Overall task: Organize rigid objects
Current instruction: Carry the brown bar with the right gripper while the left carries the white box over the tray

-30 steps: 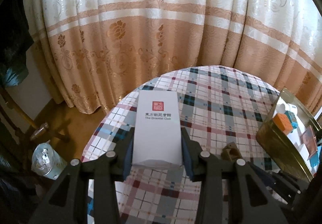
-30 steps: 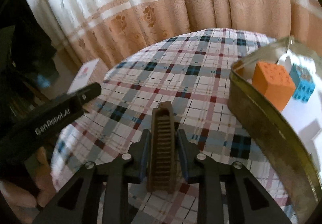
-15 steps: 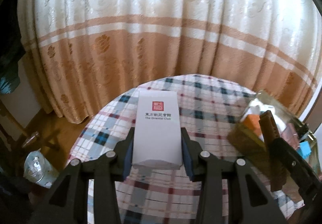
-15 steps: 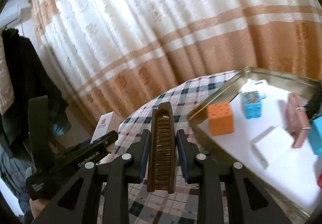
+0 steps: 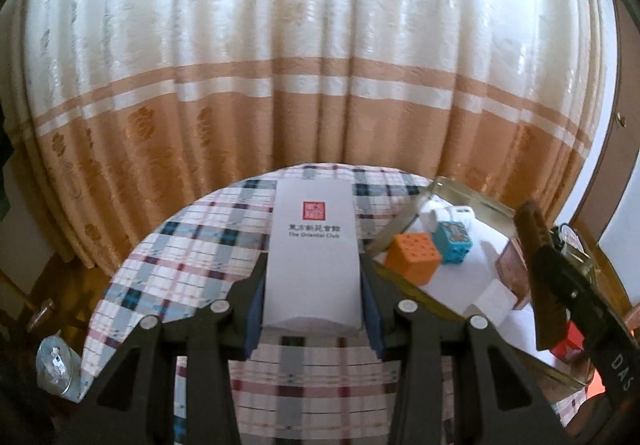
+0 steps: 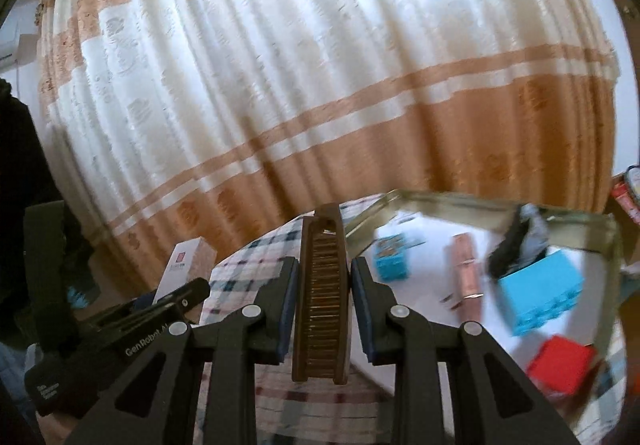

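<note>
My left gripper [image 5: 312,287] is shut on a white box [image 5: 312,257] with a red seal, held above the plaid tablecloth [image 5: 192,253]. A long brown ridged bar [image 6: 322,297] sits between the pads of my right gripper [image 6: 323,299], which is shut on it and raised near the gold tray's left side. That gold metal tray [image 5: 472,193] lies at the right in the left wrist view. It holds an orange cube [image 5: 414,257], a small blue cube [image 5: 452,241], a copper box [image 6: 466,269], a large blue box [image 6: 540,293] and a red box [image 6: 560,365]. The right gripper with the bar [image 5: 532,237] shows at the right edge.
A cream and orange curtain [image 5: 320,85] hangs close behind the round table. A clear plastic bottle [image 5: 54,369] lies on the floor at lower left. Dark clothing [image 6: 24,173] hangs at the left. The left gripper [image 6: 120,325] with its white box [image 6: 182,265] shows at lower left of the right wrist view.
Both grippers have risen and swung right toward the tray, still gripping the white box and the brown bar. The tray's contents have come into the left wrist view.
</note>
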The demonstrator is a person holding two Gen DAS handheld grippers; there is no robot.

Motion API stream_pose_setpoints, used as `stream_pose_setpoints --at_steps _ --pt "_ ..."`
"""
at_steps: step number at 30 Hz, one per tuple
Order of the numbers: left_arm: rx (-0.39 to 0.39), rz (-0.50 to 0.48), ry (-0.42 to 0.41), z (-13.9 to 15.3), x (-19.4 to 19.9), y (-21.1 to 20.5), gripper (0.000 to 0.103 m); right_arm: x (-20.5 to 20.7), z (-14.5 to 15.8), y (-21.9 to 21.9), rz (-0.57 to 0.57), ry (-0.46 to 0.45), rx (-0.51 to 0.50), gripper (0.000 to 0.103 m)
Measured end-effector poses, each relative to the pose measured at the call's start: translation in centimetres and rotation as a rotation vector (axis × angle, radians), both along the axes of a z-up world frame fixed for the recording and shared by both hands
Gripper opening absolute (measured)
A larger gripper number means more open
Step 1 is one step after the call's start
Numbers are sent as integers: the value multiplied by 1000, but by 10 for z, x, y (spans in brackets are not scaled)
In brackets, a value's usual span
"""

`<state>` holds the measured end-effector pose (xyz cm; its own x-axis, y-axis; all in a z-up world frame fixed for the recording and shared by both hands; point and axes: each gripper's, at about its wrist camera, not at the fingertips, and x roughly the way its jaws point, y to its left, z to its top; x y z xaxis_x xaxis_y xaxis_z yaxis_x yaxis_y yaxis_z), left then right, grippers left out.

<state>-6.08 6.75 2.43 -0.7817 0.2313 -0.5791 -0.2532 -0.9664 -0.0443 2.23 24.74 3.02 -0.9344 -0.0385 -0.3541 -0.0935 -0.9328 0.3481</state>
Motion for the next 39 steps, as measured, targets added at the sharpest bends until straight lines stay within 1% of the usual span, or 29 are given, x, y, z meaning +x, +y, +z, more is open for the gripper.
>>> stream_pose_setpoints --at_steps 3,5,9,13,16,20,25,35,39 --pt "-22 -25 16 1 3 17 41 7 1 8 -60 15 36 29" --pt "-26 -43 20 3 5 27 41 10 0 14 -90 16 41 29" --pt "-31 -64 26 6 5 40 41 17 -2 22 -149 23 71 29" --pt "-36 -79 32 7 4 51 41 27 -2 28 -215 49 94 29" --pt "-42 -93 31 6 5 59 41 29 -3 30 -240 55 112 29" --pt "-55 -111 32 3 5 70 41 30 -7 34 -267 46 115 29" --pt "-69 -132 34 0 6 83 41 28 -12 43 -292 23 95 29" --pt "-89 -165 27 -6 2 105 41 31 -14 54 -359 24 66 29" --pt "-97 -180 24 -8 1 114 41 28 -15 55 -367 1 69 30"
